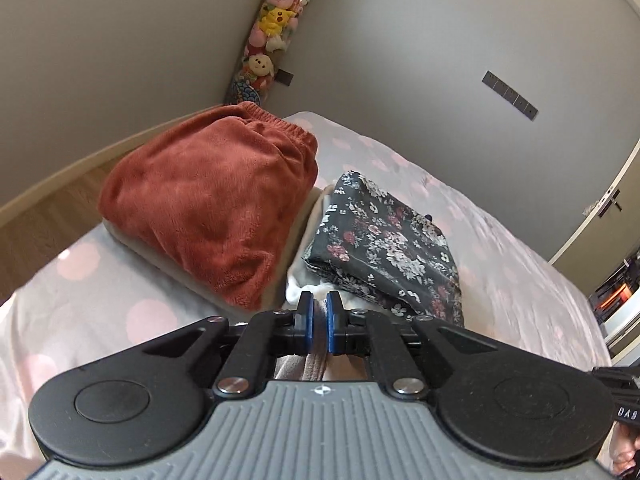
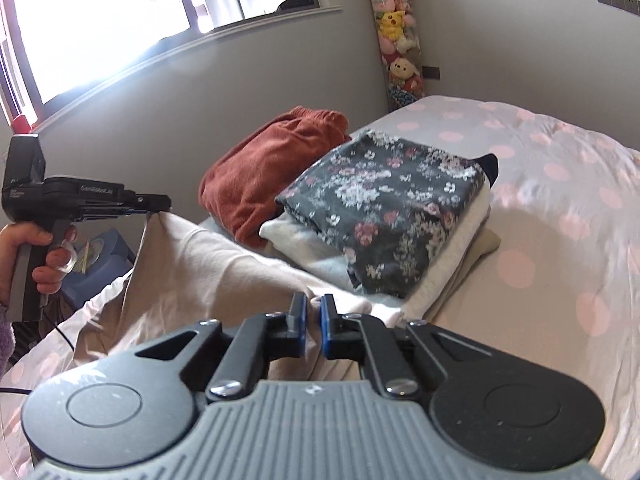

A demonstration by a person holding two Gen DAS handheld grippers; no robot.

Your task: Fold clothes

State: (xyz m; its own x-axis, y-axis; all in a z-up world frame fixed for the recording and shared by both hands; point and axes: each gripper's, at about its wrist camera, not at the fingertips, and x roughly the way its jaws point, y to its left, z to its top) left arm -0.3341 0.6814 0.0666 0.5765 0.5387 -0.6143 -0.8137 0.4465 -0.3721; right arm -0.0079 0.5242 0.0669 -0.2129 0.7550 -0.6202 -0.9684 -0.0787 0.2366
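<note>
Beige cotton garment (image 2: 192, 264), soft and creased, sits lower left to centre of the right wrist frame, held up off the bed between both grippers. Right gripper (image 2: 313, 320), bottom centre of that frame: blue-padded fingers nearly together, pinching a bunched edge of the beige fabric. Left gripper (image 2: 154, 205), at mid left in the same frame, held by a hand (image 2: 34, 256) on its grey handle: tips clamped on another corner of the garment, cloth hanging down from them. In the left wrist frame the left gripper (image 1: 319, 312) shows at bottom centre, pads close, a strip of beige fabric between them.

Pale grey bed sheet with pink polka dots (image 2: 560, 208) fills the right half of the right wrist frame.

Just past the garment, centre frame: folded dark floral-print garment (image 2: 392, 208) on top of a stack of folded white and beige items (image 2: 452, 256). Left of that stack, touching it: folded rust-red fleece garment (image 2: 272, 172), elastic waistband facing away.

Far: tall clear tube of plush toys (image 2: 396, 32) in the room corner, upper right; bright window (image 2: 140, 12) upper left.
</note>
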